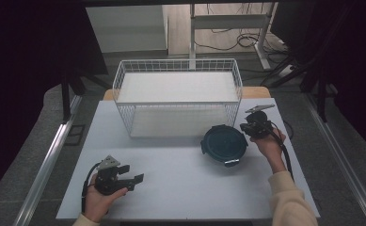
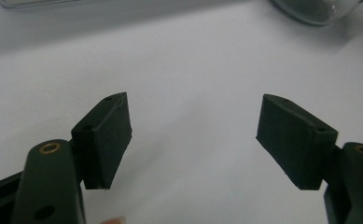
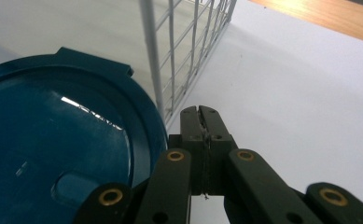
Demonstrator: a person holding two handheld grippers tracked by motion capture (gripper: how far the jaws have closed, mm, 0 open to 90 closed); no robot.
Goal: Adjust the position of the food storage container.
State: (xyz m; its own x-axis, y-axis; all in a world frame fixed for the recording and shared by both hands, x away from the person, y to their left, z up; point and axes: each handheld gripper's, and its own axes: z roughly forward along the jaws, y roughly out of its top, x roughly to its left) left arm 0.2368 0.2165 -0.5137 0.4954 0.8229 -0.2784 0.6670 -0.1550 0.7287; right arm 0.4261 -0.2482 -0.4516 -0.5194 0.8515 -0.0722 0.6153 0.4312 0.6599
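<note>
A round container with a dark teal lid (image 1: 224, 143) rests on the white table (image 1: 180, 188), just in front of the wire basket's right corner. My right gripper (image 1: 244, 126) is at the container's right side, level with its far edge. In the right gripper view this gripper (image 3: 200, 110) is shut with nothing between its jaws. It sits next to the lid's rim (image 3: 53, 140) and points toward the basket's wires (image 3: 170, 56). My left gripper (image 1: 132, 173) is held low near the table's front left. Its jaws stand wide open (image 2: 194, 98) over bare table.
The white wire basket (image 1: 178, 102) stands across the back of the table, with a white sheet inside it. The container's glass edge (image 2: 310, 9) shows far ahead of the left gripper. A strip of wood (image 3: 328, 14) runs behind the white top. Metal rails flank the table.
</note>
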